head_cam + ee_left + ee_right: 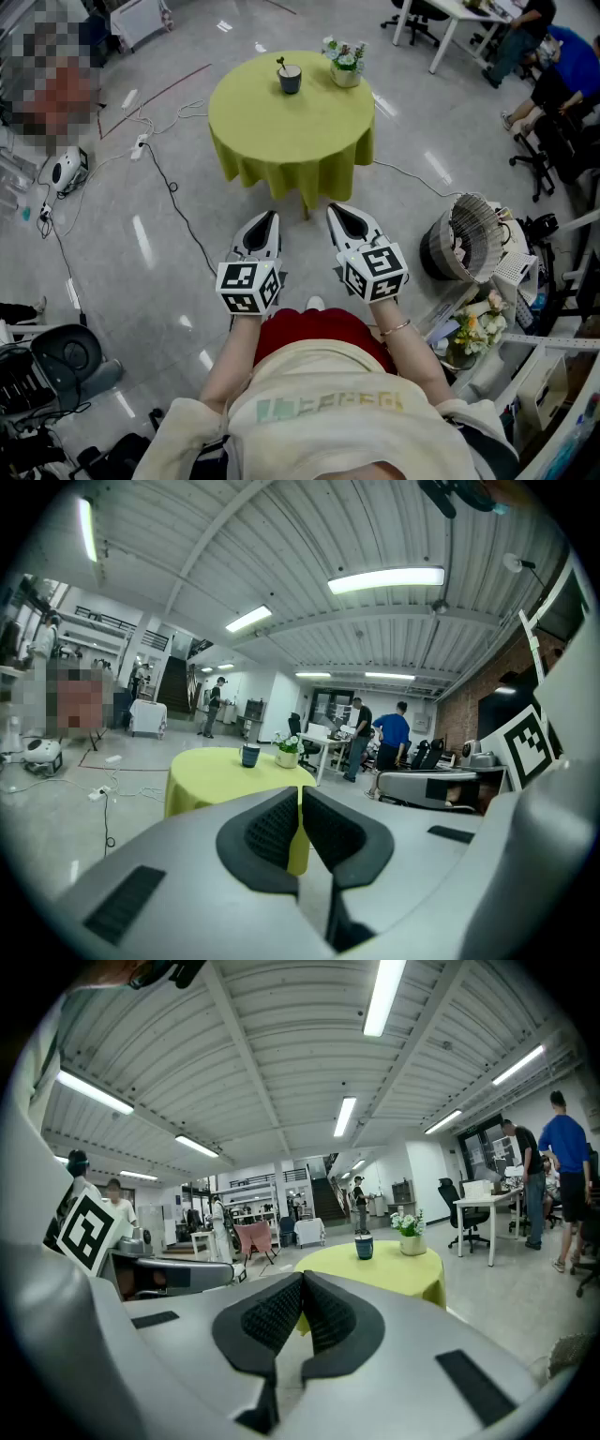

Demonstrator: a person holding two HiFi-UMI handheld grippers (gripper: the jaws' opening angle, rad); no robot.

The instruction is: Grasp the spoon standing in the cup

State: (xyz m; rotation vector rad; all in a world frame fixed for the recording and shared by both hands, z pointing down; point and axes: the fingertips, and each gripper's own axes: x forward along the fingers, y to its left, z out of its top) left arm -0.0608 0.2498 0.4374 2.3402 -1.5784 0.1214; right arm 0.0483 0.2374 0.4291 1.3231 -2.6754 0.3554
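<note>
A large workroom with a glossy grey floor [159, 216] holds a round table [281, 131] draped in yellow-green cloth. At the table's far side stands a dark cup [290, 79] with the spoon [280, 64] upright in it. Just beside it is a small pot [345, 64] of white flowers. The left claw [270, 217] and right claw [336, 208] hang well short of the table, each closed on nothing. The person's shirt has green print too blurred to read.
</note>
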